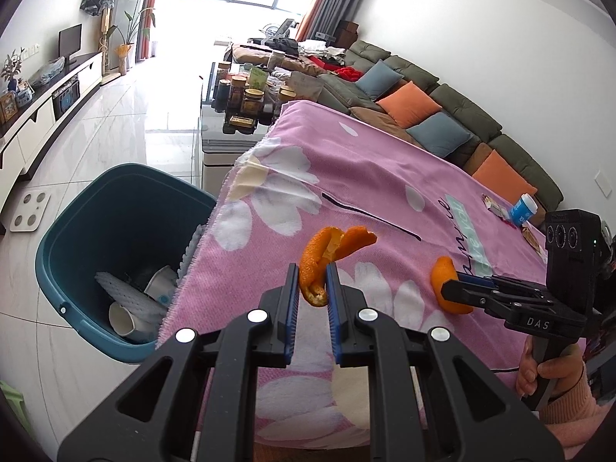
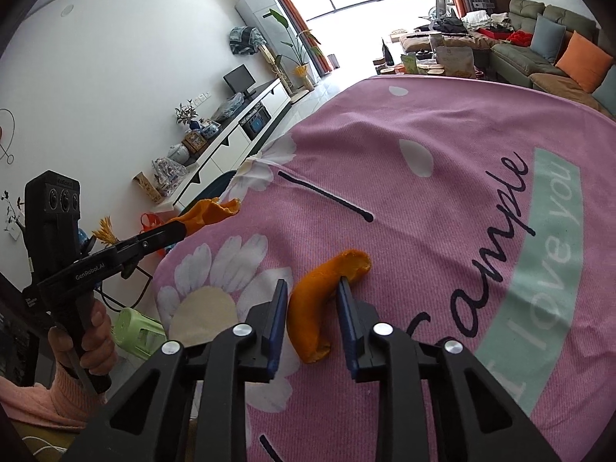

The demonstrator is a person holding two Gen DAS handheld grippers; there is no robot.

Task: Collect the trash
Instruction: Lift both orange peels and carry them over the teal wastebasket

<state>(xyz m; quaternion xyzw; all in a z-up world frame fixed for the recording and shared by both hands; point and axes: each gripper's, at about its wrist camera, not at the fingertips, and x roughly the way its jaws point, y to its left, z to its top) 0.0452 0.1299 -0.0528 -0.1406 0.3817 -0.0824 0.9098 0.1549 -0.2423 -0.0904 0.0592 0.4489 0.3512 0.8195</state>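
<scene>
Left wrist view only: teal plastic bin [image 1: 115, 238] on tiled floor beside the worktop [image 1: 385, 177], holding paper cups [image 1: 127, 319] and a white perforated sheet; blue-capped container [image 1: 523, 210] and small wrappers at the far worktop edge. Right wrist view only: printed lettering on the cloth read clearly, green stool [image 2: 134, 331] on the floor below.

Worktop draped in pink woven cloth with white daisy print.

Left hand-held gripper [image 1: 312, 281] pitched downward, lifted clear of the cloth near the bin-side edge, pads narrowed and pinching a curled strip of orange peel [image 1: 331, 254], ragged at its tips. Right hand-held gripper [image 2: 313, 288] likewise pitched down, fingertips at cloth level, jaws narrow and straddling a second peel [image 2: 323, 304]; contact of pads with peel not determinable. Second peel curved, smooth-skinned, lying on the cloth.
</scene>
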